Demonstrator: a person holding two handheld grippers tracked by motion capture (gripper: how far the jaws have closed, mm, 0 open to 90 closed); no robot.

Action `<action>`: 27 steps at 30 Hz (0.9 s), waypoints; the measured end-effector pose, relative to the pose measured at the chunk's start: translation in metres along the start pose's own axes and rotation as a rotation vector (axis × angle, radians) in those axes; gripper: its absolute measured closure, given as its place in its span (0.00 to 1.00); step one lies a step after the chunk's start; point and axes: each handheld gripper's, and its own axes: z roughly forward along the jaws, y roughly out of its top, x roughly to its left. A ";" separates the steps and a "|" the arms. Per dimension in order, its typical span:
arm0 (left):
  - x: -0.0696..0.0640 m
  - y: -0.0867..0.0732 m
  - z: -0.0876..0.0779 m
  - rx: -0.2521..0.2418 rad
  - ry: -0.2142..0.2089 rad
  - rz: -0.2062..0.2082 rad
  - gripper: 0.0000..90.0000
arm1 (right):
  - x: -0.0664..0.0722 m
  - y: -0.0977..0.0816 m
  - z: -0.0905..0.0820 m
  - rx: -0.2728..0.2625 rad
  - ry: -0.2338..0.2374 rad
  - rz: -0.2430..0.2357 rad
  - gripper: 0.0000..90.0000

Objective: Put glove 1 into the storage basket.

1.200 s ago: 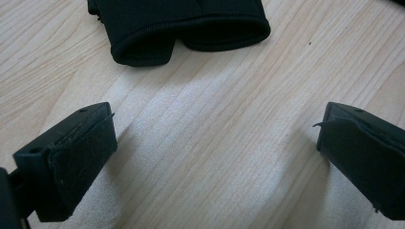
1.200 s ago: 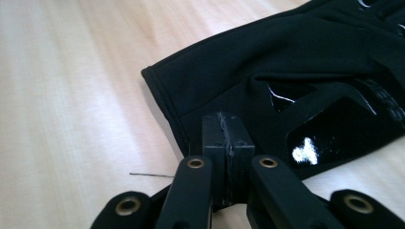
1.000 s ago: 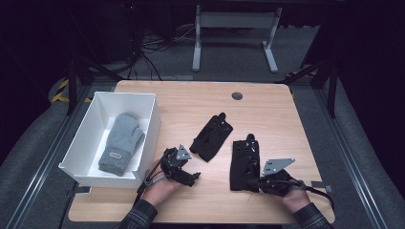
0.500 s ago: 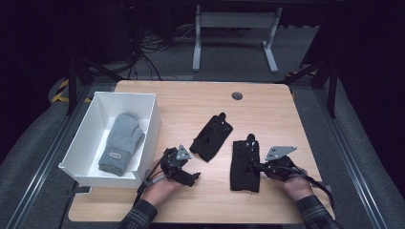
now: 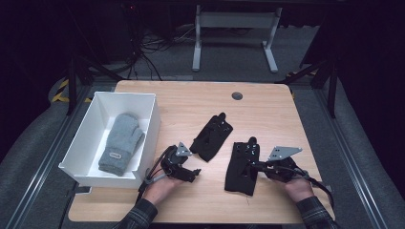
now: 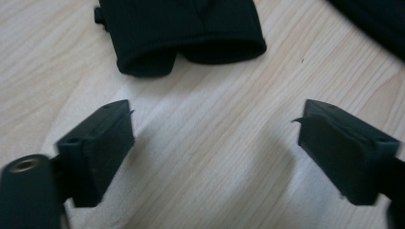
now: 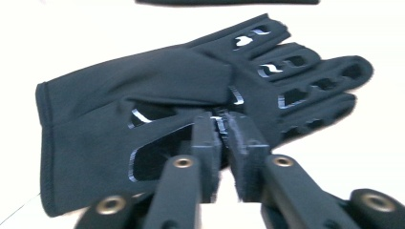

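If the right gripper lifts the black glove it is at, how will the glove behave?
Probably floppy: the glove is thin fabric lying flat on the table, so held at the right gripper it would likely drape. Likely light for its size. Its glossy patches may slip slightly; it won't roll.

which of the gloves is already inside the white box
The grey knitted mitten, lying flat in the white box. The two black gloves both lie outside it on the wooden table.
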 end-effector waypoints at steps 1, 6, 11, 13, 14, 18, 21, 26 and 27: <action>0.000 0.003 -0.001 0.001 0.005 -0.001 0.24 | -0.002 -0.001 0.000 -0.002 -0.012 0.004 0.81; 0.004 0.019 -0.004 -0.010 -0.003 0.003 0.52 | -0.007 -0.004 -0.001 -0.007 -0.050 0.024 0.64; 0.013 0.040 -0.002 -0.044 0.005 -0.025 0.88 | -0.010 -0.005 0.000 0.003 -0.068 0.032 0.57; 0.016 0.046 0.000 -0.049 -0.006 -0.034 1.00 | -0.011 -0.006 0.000 0.007 -0.076 0.033 0.57; 0.018 0.050 0.002 -0.038 -0.006 -0.028 1.00 | -0.011 -0.006 0.000 0.007 -0.078 0.034 0.56; 0.022 0.056 0.016 -0.027 -0.015 -0.039 1.00 | -0.013 -0.008 -0.001 0.002 -0.084 0.040 0.55; 0.023 0.057 0.030 0.005 -0.030 -0.046 1.00 | -0.014 -0.009 -0.001 0.003 -0.085 0.044 0.55; 0.022 0.053 0.037 0.029 -0.059 -0.047 1.00 | -0.015 -0.009 -0.002 -0.005 -0.088 0.050 0.51; 0.020 0.051 0.035 0.041 -0.067 -0.035 1.00 | -0.016 -0.009 -0.002 -0.007 -0.091 0.053 0.48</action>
